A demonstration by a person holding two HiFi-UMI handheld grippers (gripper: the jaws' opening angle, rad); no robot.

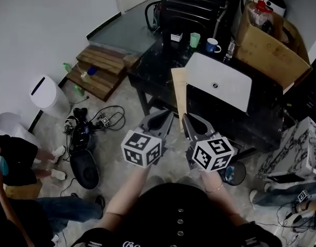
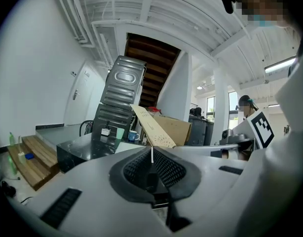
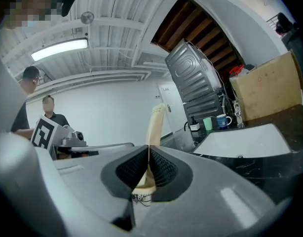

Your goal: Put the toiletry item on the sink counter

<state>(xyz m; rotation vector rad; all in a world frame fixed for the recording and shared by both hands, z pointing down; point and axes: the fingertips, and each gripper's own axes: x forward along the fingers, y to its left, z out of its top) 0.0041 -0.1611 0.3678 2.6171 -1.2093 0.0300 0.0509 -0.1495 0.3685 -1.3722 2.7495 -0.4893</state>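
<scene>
A flat tan toiletry card (image 1: 179, 93) with rows of small holes stands up from my right gripper (image 1: 189, 121), which is shut on its lower end. In the right gripper view the card (image 3: 155, 127) rises from between the pressed pads. My left gripper (image 1: 161, 119) is beside it, jaws shut with nothing in them, and its own view shows the card (image 2: 152, 128) just ahead. Both grippers hang over the floor in front of the black sink counter (image 1: 153, 60), short of the white sink basin (image 1: 220, 84).
On the counter's back stand a small white box (image 1: 176, 36), a green cup (image 1: 194, 39) and a blue mug (image 1: 213, 46). A cardboard box (image 1: 268, 45) sits at the right. Wooden steps (image 1: 99, 68), a white bin (image 1: 46, 93) and cables (image 1: 91, 122) lie left. People sit at both lower corners.
</scene>
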